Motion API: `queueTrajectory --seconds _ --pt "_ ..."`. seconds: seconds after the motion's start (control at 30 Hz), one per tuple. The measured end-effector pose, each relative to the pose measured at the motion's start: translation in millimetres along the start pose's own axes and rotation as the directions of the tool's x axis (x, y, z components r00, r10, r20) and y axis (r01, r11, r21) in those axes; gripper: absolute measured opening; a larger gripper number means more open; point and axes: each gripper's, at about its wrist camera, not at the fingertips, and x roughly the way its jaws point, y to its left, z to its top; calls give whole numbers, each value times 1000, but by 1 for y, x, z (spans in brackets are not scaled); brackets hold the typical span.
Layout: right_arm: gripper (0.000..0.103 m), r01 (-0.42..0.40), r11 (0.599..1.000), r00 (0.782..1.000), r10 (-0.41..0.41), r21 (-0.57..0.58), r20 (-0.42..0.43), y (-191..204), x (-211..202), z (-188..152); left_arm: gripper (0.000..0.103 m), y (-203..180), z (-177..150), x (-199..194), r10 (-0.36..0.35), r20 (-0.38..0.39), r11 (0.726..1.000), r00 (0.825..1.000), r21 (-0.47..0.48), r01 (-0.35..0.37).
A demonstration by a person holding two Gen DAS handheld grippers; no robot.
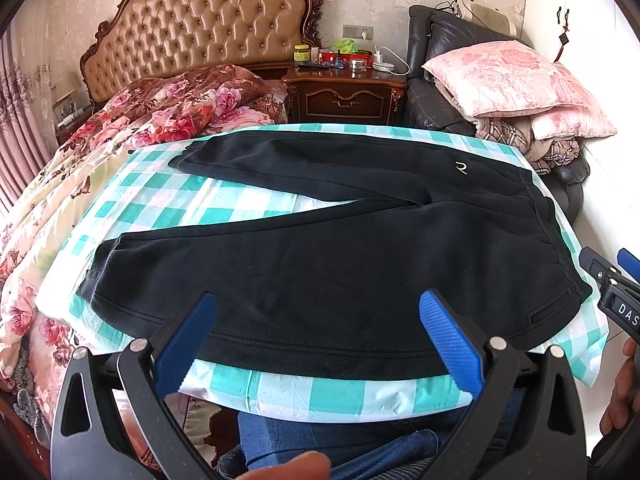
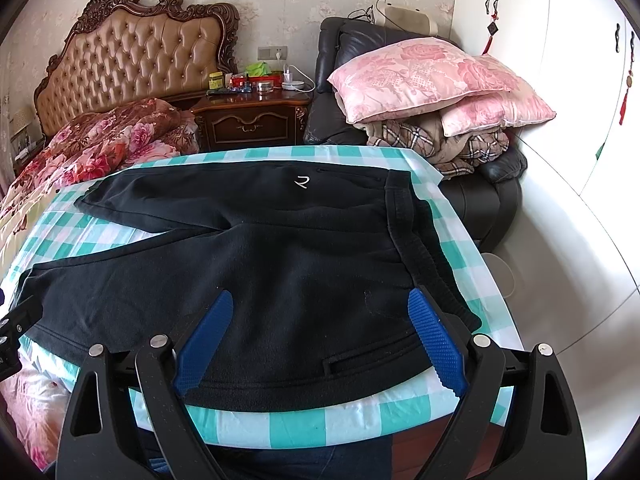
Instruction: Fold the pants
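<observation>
From the left wrist camera, the black fleece jogger pants [image 1: 320, 264] lie flat on the teal-and-white checked plastic tablecloth [image 1: 320, 396], legs splayed in a V toward the left and the ribbed elastic waistband [image 1: 548, 220] at the right; the left gripper [image 1: 320, 332] hangs over the near leg's long edge with its blue ribbed pads spread wide, holding nothing. The cloth looks slick and thin, so a pinch taken too deep could likely catch it along with the seam and drag the whole sheet during the fold (the fleece is thick and matte, easy to grip by itself). From the right wrist camera, the right gripper [image 2: 320, 328] hovers above the hip area beside the pocket slit [image 2: 360, 356], jaws equally wide and empty, its right pad close to the waistband. If only one layer is taken here, the near leg may fold over unevenly and bunch at the crotch [image 2: 228, 226], leaving the cuffs misaligned.
</observation>
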Motion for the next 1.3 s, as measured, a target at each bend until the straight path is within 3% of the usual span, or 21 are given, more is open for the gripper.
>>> queueTrajectory --seconds 1.3 --pt "86 16 1000 1000 -16 -6 14 -3 -3 1 101 -3 -1 2 -8 -5 1000 1000 -5 8"
